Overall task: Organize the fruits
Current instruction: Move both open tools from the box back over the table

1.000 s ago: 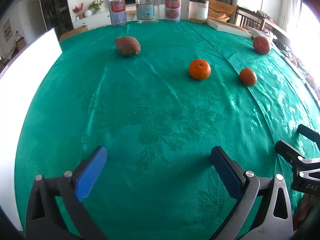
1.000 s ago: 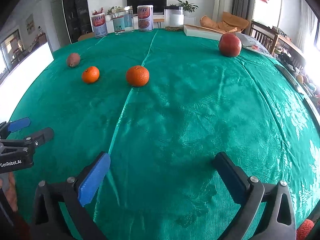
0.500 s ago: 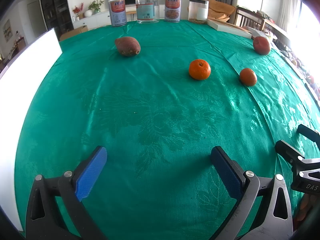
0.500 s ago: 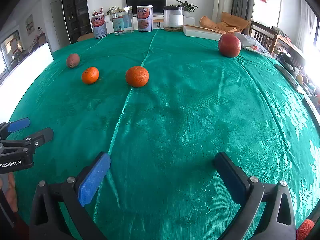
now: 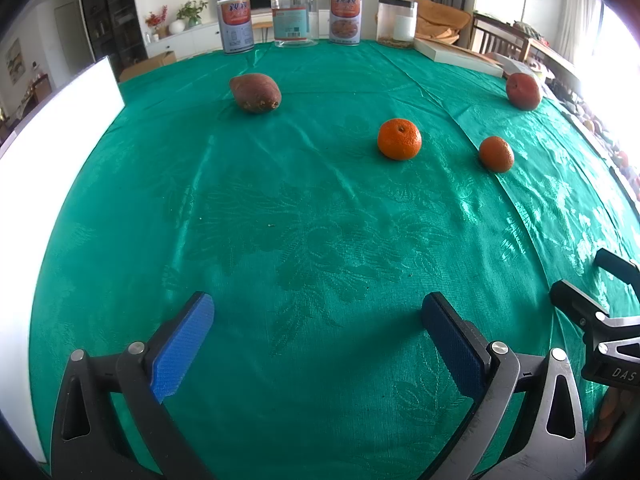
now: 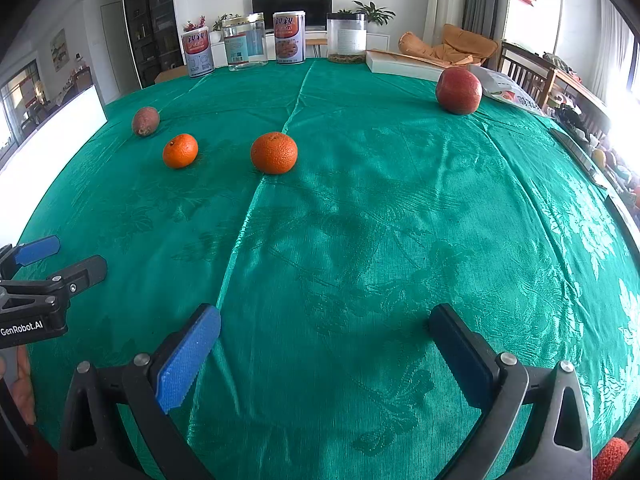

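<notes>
The surface (image 5: 320, 208) carries a green patterned tablecloth, with four items lying well apart on it. Both grippers — left gripper (image 5: 316, 320) and right gripper (image 6: 325, 330) — hover low over the near edge, jaws spread wide and holding nothing. The red apple (image 6: 458, 90) sits far right. The sweet potato (image 5: 255, 93) lies far left. Between them rest two tangerines — the larger tangerine (image 5: 399, 139) and the smaller tangerine (image 5: 496, 153) to its right.

We see a table under a shiny green patterned cloth (image 6: 400, 208) carrying a brown sweet potato (image 6: 145, 121), two orange mandarins (image 6: 180, 151) (image 6: 274, 153), a red apple (image 6: 458, 91), and tins and jars (image 6: 289, 37) along its far edge.
</notes>
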